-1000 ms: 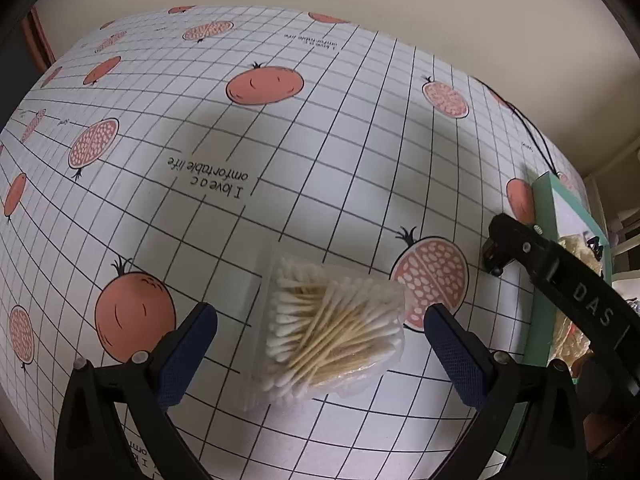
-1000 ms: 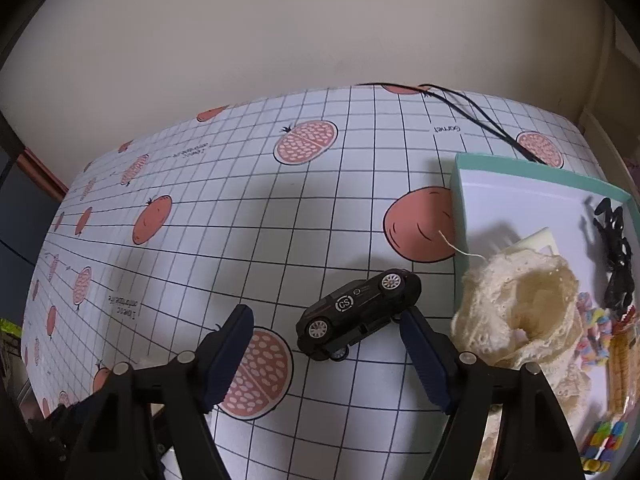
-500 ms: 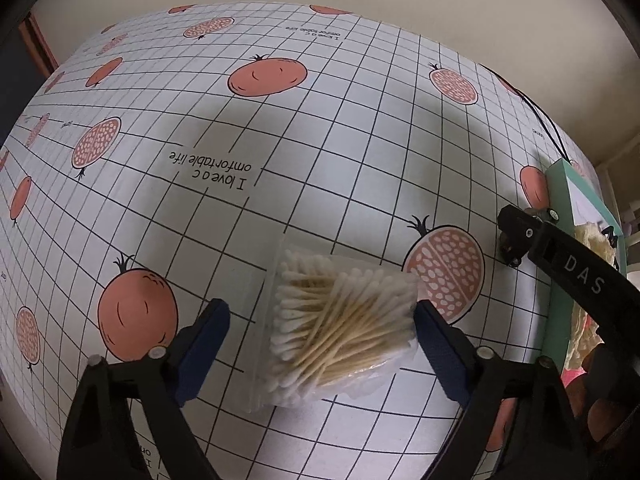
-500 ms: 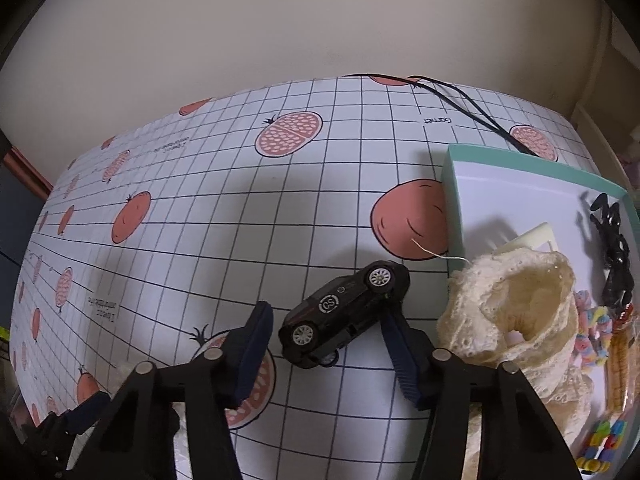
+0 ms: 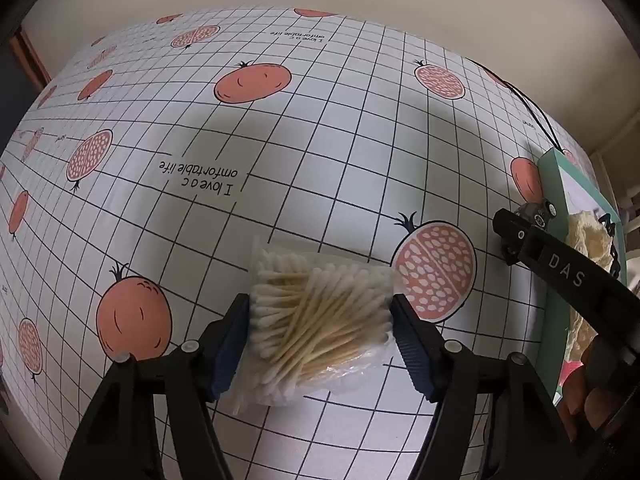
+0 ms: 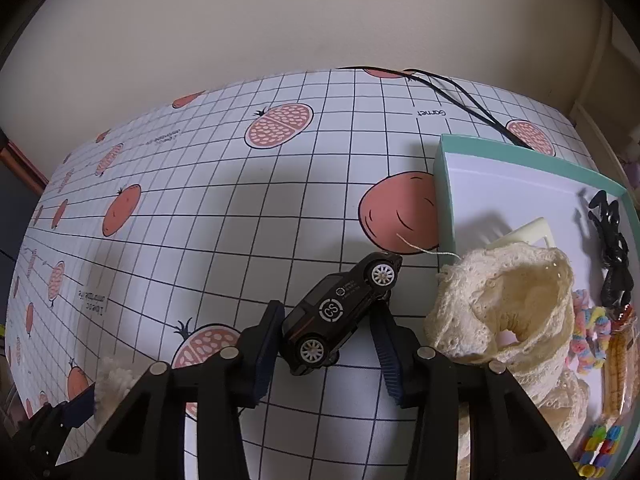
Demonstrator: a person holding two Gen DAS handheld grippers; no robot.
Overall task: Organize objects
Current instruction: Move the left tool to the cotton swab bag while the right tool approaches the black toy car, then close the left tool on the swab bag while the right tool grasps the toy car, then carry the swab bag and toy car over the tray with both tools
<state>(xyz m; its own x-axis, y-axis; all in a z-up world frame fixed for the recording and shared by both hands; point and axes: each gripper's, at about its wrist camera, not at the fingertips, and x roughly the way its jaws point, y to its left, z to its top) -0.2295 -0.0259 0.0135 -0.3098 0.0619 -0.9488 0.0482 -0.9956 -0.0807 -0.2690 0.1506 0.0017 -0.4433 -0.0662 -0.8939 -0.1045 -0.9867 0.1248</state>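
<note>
Left gripper [image 5: 320, 320] has its blue-padded fingers [image 5: 230, 346] pressed in on both sides of a clear plastic bag of wooden-stick cotton swabs [image 5: 318, 322], so it's clamped right on the bag, which sits on the white grid-pattern tablecloth with pink pomegranate prints [image 5: 280, 140], just beside one of the cut-open pomegranate pictures. Over on the other side, the right gripper [image 6: 326, 344] is squeezed down narrow around a small black toy car with white wheels and a "CS" badge [image 6: 340, 312]; the left pad touches the car's rear end and the right pad looks tight against its underside, and the car is tilted nose-up toward the far right. Can't really tell if the car is touching the cloth or lifted a bit. Just to the right of the car is a shallow mint-green tray with a white floor [image 6: 444, 184], and a cream lace fabric piece [image 6: 500, 312] is bunched over its near-left edge. Further in the tray there's a black plastic hair clip [image 6: 612, 256], some pastel candy-coloured bits [image 6: 588, 332] and a black cable [image 6: 460, 96] runs off behind it.
</note>
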